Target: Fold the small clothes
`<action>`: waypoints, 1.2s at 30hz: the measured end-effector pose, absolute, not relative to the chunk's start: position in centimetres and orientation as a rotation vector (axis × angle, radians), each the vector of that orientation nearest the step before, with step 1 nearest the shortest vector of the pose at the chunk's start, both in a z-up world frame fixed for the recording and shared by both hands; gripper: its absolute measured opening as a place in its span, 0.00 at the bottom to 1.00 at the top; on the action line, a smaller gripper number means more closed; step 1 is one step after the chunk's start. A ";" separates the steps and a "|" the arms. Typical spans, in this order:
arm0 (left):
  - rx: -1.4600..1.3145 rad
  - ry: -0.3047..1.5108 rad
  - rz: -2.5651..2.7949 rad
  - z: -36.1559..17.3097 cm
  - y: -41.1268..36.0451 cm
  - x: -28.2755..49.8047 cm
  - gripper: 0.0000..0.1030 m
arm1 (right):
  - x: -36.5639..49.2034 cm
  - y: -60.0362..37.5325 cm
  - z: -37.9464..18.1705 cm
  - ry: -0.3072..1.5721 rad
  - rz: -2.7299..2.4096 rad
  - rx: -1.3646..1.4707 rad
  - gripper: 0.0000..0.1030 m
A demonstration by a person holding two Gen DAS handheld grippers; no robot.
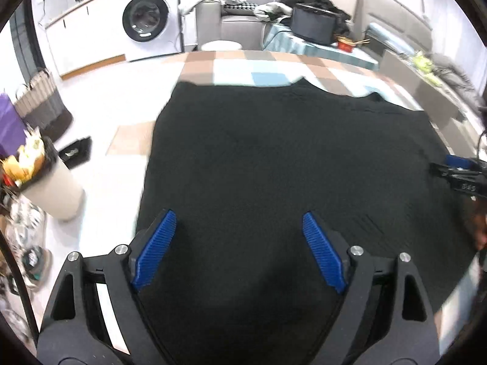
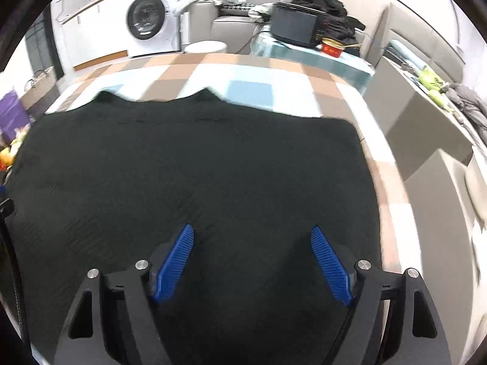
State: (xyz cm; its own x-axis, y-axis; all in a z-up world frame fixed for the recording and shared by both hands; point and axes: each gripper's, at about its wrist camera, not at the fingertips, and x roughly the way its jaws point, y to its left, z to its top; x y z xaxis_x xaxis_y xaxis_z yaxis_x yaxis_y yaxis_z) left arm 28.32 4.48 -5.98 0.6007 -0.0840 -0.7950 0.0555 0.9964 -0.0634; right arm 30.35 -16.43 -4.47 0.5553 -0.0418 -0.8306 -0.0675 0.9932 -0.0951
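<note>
A black knit garment (image 1: 274,158) lies spread flat on the checked tablecloth (image 1: 237,67); it also fills the right wrist view (image 2: 197,164). My left gripper (image 1: 239,217) is open and empty, its blue pads (image 1: 155,249) wide apart just above the garment's near left part. My right gripper (image 2: 252,232) is open and empty over the garment's near right part, close to its right edge. The right gripper also shows at the right edge of the left wrist view (image 1: 459,173). The garment's near edge is hidden under both grippers.
The checked tablecloth (image 2: 237,73) runs on past the garment's far edge. A bin of rubbish (image 1: 45,176) and a basket (image 1: 39,103) stand on the floor at left. A washing machine (image 1: 149,18), a sofa and a second table with a black box (image 2: 295,24) are behind.
</note>
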 end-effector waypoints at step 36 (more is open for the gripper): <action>0.015 0.980 -0.061 -7.1 4.5 11.0 0.82 | 11.9 -19.3 -4.9 0.901 0.119 -0.118 0.80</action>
State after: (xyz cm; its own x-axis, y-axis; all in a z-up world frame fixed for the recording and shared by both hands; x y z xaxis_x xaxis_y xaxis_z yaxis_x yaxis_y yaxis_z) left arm 10.98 4.49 -7.09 0.5558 -0.0450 -0.8301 0.0584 0.9982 -0.0150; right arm 11.94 -19.35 -4.93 0.6151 0.0535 -0.7867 -0.1526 0.9869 -0.0521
